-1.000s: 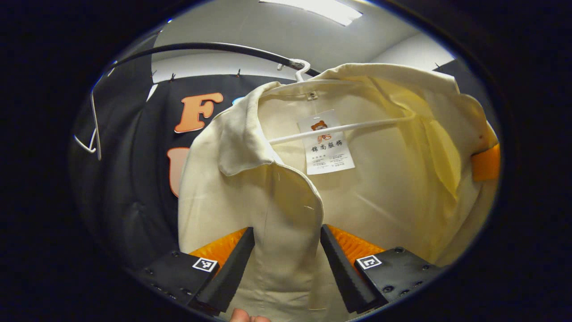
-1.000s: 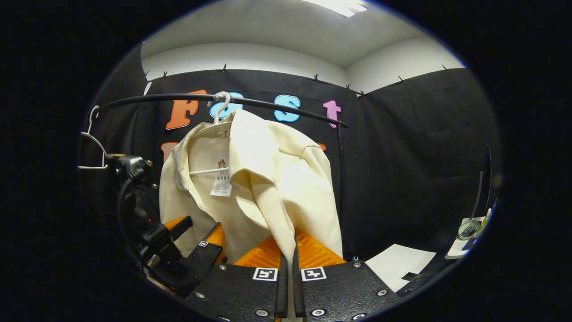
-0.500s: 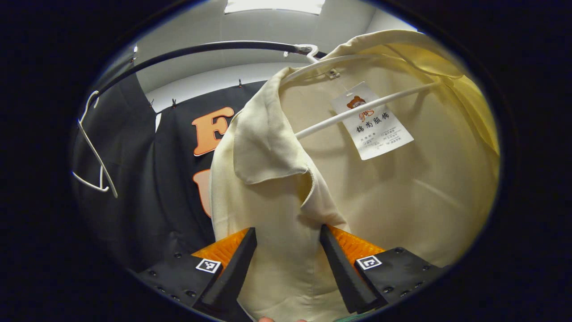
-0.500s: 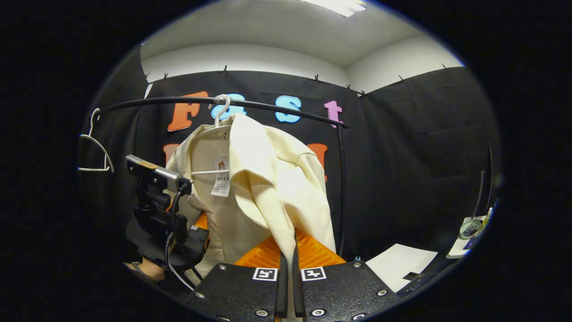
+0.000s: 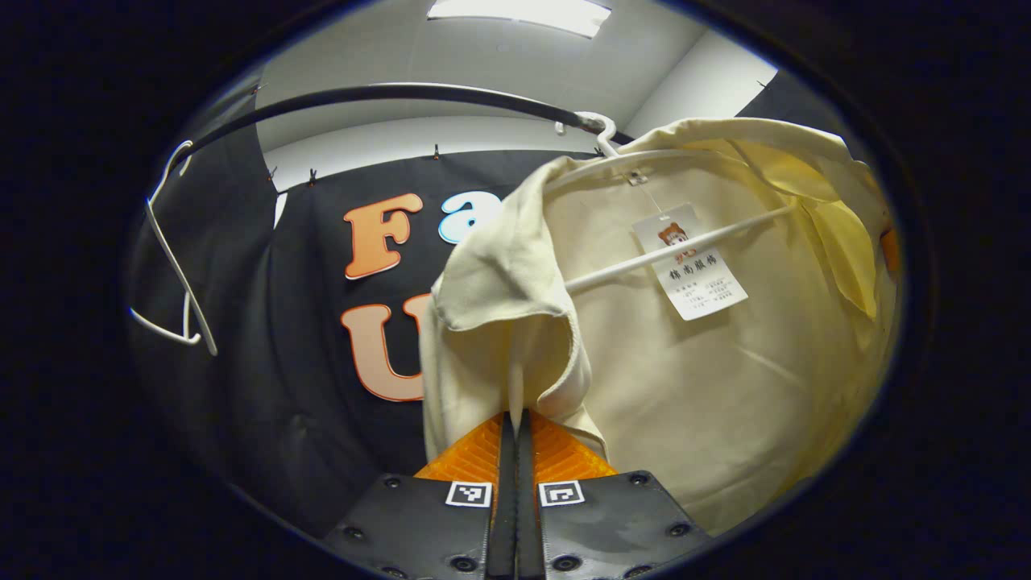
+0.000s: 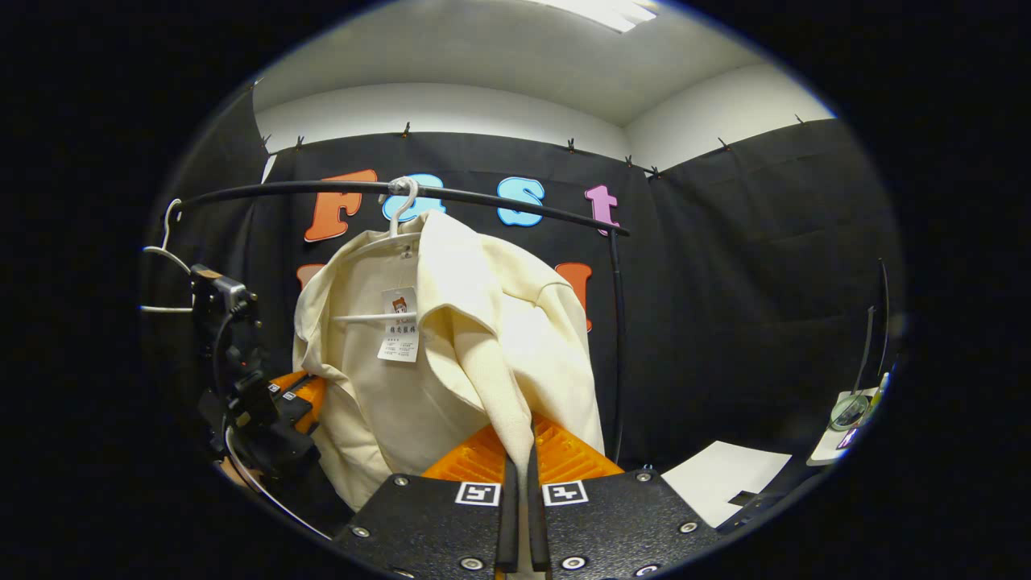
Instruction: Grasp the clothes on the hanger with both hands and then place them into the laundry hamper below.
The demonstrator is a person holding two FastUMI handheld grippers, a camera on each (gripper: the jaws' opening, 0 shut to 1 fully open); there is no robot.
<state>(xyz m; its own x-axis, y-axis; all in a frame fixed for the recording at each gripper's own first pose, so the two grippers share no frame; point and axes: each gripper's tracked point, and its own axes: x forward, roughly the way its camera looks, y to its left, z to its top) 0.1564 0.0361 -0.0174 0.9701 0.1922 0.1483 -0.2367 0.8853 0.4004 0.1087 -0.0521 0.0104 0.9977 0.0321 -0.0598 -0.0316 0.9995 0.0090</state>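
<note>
Cream shirt (image 6: 451,346) — on white hanger (image 5: 644,262) from the rail (image 6: 483,196); left gripper (image 5: 516,451) clenched on one front edge, right gripper (image 6: 522,483) on the other — paired holds for lifting off.

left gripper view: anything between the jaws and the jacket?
Nothing. The left gripper has its jaws shut directly on a fold of the cream jacket, no gap, seen in the left gripper view.

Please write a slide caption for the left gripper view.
Hand-held gripper shut on the cream shirt, which hangs on a white hanger.
</note>
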